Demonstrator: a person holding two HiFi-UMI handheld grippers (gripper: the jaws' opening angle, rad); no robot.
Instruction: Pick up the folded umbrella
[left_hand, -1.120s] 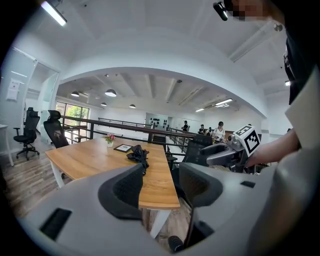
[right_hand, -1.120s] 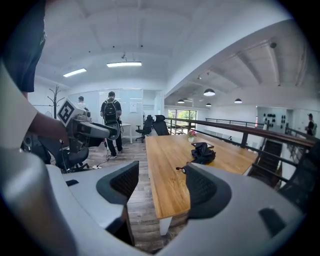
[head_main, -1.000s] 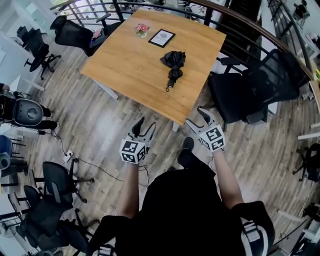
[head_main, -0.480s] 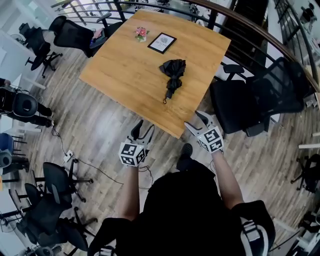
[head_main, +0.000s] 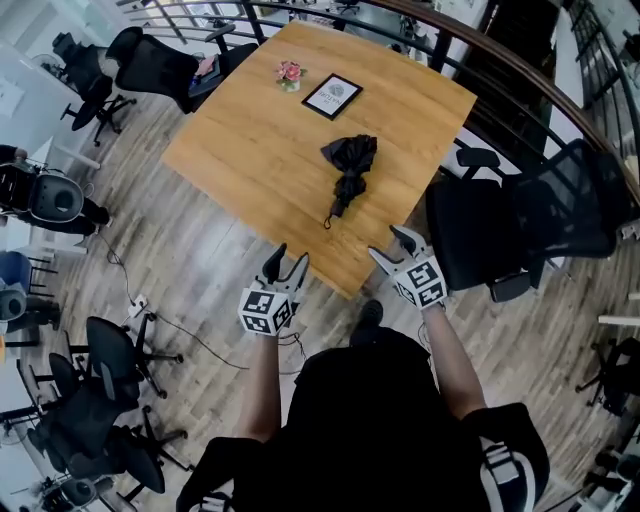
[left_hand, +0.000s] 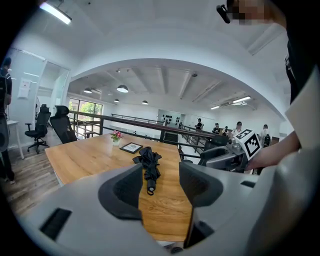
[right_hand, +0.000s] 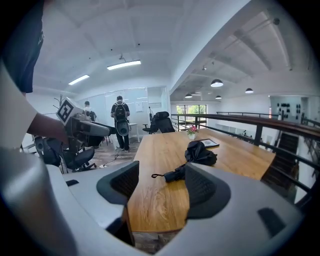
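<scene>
Approach step judged in hand, nothing gripped yet. Left gripper (head_main: 288, 256): jaws apart, empty. The folded umbrella (head_main: 347, 172) is seen on the table (head_main: 250, 150), ahead of both jaw pairs, strap end nearest. Right gripper (head_main: 389, 245): jaws wide, empty. A forward reach is called for. Flower pot (head_main: 290, 72) and picture frame (head_main: 333, 96) are noted beyond; nothing blocks.

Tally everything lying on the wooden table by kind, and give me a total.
Folded black umbrella: 1
Framed picture: 1
Pot of pink flowers: 1
Total: 3
</scene>
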